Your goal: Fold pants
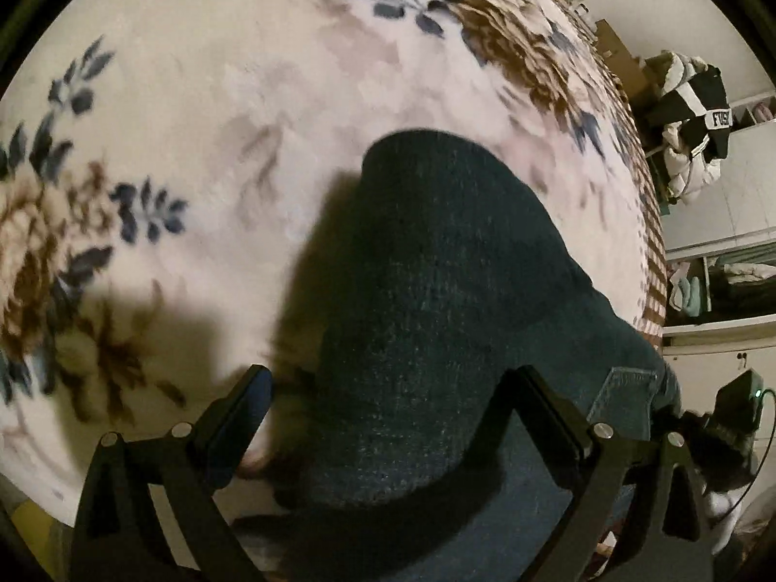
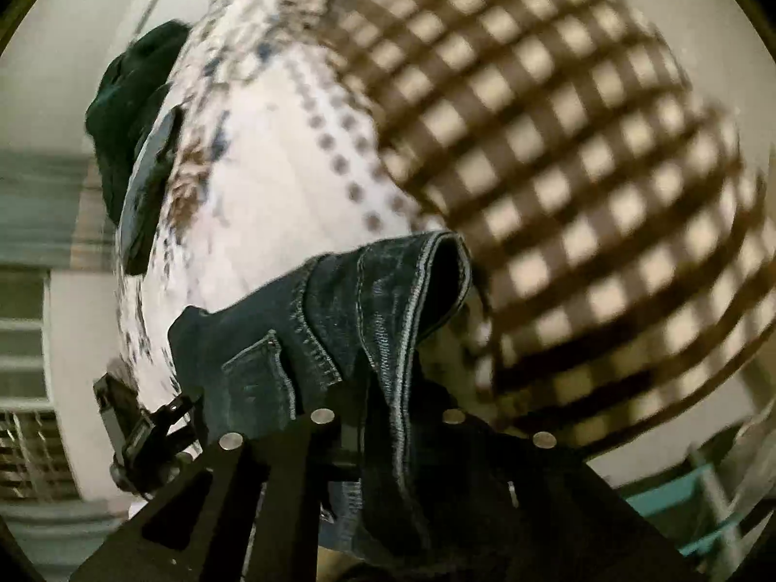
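Observation:
Dark blue jeans (image 1: pixel 436 300) lie folded on a floral blanket (image 1: pixel 194 97) that covers a bed. In the left wrist view my left gripper (image 1: pixel 393 402) is open, its two fingers spread wide just above the near end of the jeans. In the right wrist view my right gripper (image 2: pixel 388 417) is shut on the jeans' waistband (image 2: pixel 388 300), with a pocket seam and stitched hem bunched up in front of the fingers. The right gripper also shows at the right edge of the left wrist view (image 1: pixel 727 417).
The blanket's brown checked border (image 2: pixel 557 145) hangs over the bed edge. A black-and-white jacket (image 1: pixel 693 111) hangs by shelves (image 1: pixel 718 281) at the right. A dark garment (image 2: pixel 131 111) lies at the blanket's far side.

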`<action>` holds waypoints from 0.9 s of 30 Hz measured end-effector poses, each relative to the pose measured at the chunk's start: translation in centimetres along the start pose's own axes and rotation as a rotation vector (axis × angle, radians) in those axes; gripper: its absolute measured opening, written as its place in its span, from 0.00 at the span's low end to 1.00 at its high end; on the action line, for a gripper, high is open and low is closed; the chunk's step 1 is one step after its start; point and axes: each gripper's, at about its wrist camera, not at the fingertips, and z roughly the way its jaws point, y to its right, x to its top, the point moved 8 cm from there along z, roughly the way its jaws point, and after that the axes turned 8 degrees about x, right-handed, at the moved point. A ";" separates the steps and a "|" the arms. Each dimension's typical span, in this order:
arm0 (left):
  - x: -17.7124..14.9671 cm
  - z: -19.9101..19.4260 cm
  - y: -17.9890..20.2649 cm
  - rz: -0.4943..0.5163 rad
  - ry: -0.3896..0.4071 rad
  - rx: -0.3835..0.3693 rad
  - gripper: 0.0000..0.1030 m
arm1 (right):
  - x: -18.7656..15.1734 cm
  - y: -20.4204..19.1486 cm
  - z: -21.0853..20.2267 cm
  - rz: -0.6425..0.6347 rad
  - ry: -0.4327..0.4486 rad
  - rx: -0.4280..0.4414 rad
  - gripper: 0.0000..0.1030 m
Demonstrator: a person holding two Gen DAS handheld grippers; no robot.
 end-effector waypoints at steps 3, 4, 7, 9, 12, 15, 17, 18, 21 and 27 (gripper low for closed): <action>-0.4 -0.2 0.3 0.007 0.003 -0.010 0.97 | 1.5 -0.3 -0.4 -0.069 0.017 -0.069 0.11; -0.4 0.0 0.6 0.006 0.001 -0.010 0.97 | 1.9 -0.1 0.0 -0.086 0.013 -0.107 0.11; -0.3 0.3 0.8 0.006 -0.004 -0.013 0.97 | 2.2 1.1 1.9 -0.056 -0.018 -0.123 0.16; -0.3 0.4 1.2 0.011 -0.006 -0.018 0.97 | 1.9 2.0 1.5 -0.005 -0.006 -0.131 0.42; -0.9 0.1 1.4 0.026 -0.009 -0.022 0.97 | 0.7 2.8 -2.1 0.087 0.109 -0.059 0.71; -1.4 0.2 1.6 0.025 -0.014 -0.028 0.97 | -2.2 3.1 -4.4 0.184 0.162 0.009 0.71; -1.8 0.5 1.8 0.013 -0.019 -0.040 0.97 | -4.5 3.2 -4.1 0.256 0.149 0.072 0.71; -1.9 0.8 1.8 0.008 -0.024 -0.038 0.97 | -5.8 3.0 -3.0 0.299 0.129 0.116 0.71; -1.9 1.0 2.1 0.010 -0.021 -0.041 0.97 | -8.3 2.3 1.6 0.379 0.064 0.210 0.71; -1.6 1.3 2.2 0.010 -0.030 -0.061 0.97 | -8.1 1.0 6.1 0.430 0.125 0.311 0.83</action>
